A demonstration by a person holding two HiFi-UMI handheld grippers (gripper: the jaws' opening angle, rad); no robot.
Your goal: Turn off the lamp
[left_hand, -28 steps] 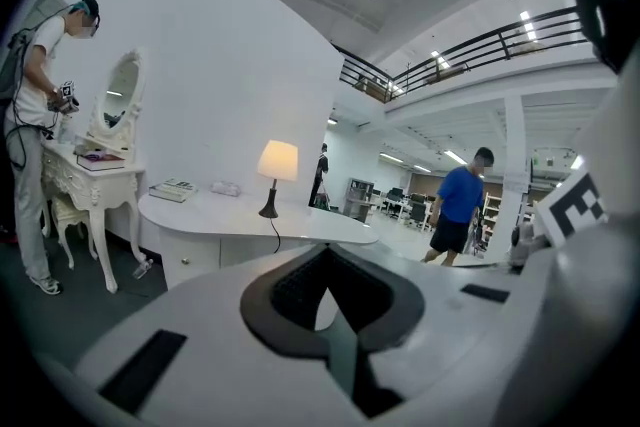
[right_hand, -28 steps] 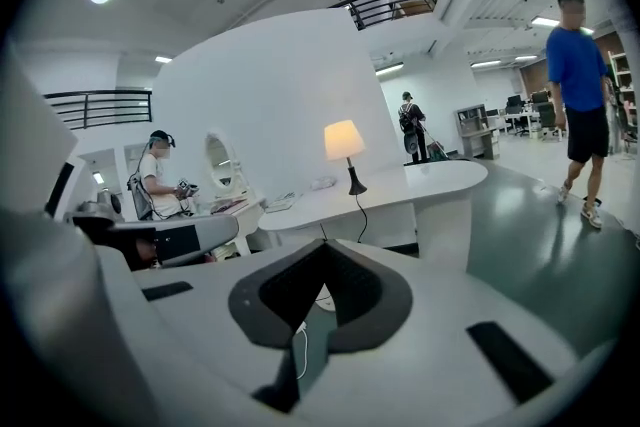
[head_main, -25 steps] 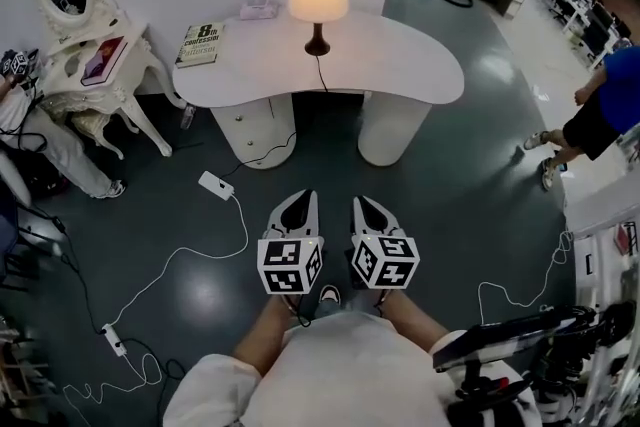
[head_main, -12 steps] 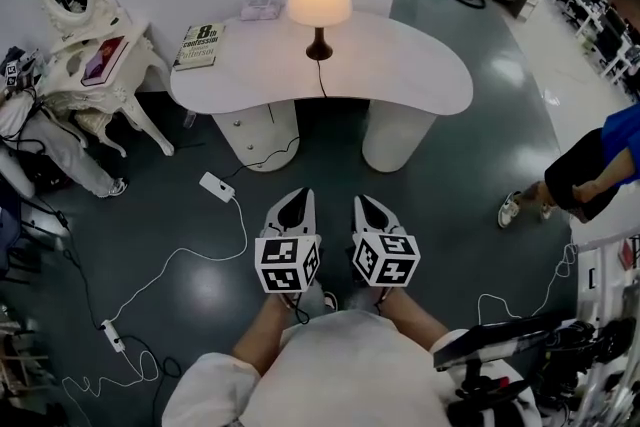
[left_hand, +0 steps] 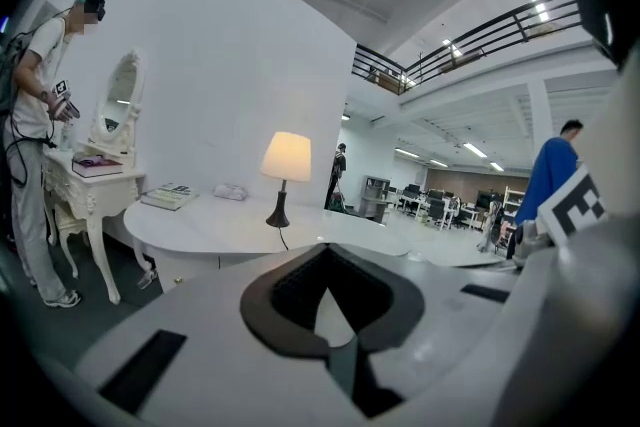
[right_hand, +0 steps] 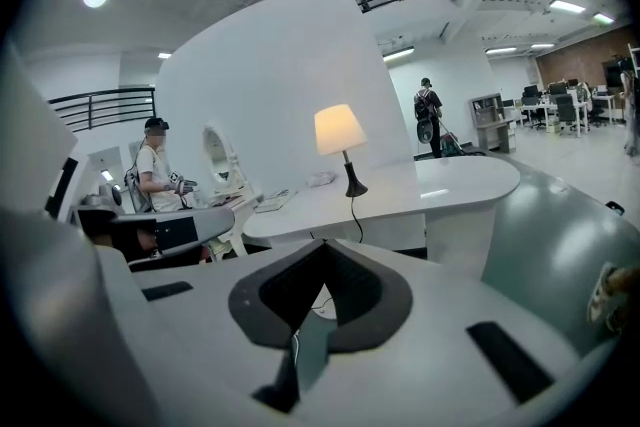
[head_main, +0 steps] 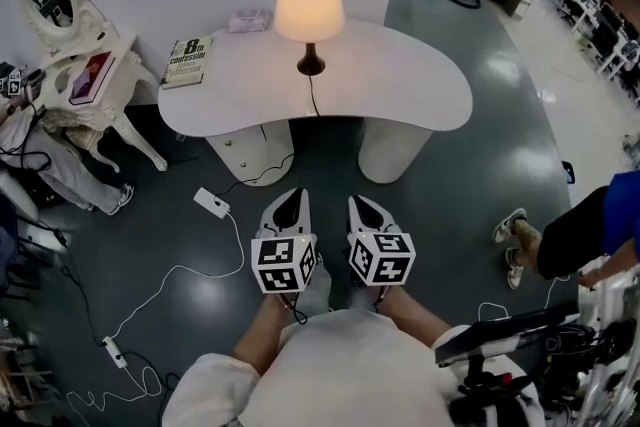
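1. Facing the table (head_main: 400, 75) from well back on the floor, the person holds both grippers low in the head view, pointing up the frame toward it.
2. The lamp (head_main: 309, 10) is lit and stands upright at the upper centre of that view, toward the table's far edge. Its shade is on top, with a thin stem and a dark base on the tabletop.
3. The left gripper (head_main: 293, 200) has its fingers pressed together with nothing between them, as the left gripper view shows (left_hand: 325, 247).
4. The right gripper (head_main: 362, 205) looks the same in its own view (right_hand: 322, 245): fingers together, empty.
5. The lamp lies straight ahead of both and well apart from them. In the head view it sits above the gap between the two grippers, a shade nearer the left one's line.
6. In the left gripper view the lamp (left_hand: 285, 170) sits a little left of the fingertips, and in the right gripper view (right_hand: 340, 140) a little right, so neither hand is clearly closer.
7. A dark cord (head_main: 313, 100) runs from the base toward the near table edge and drops over it.
8. No switch can be made out. It may be on the cord or up by the shade, and that would decide whether to reach low or high.
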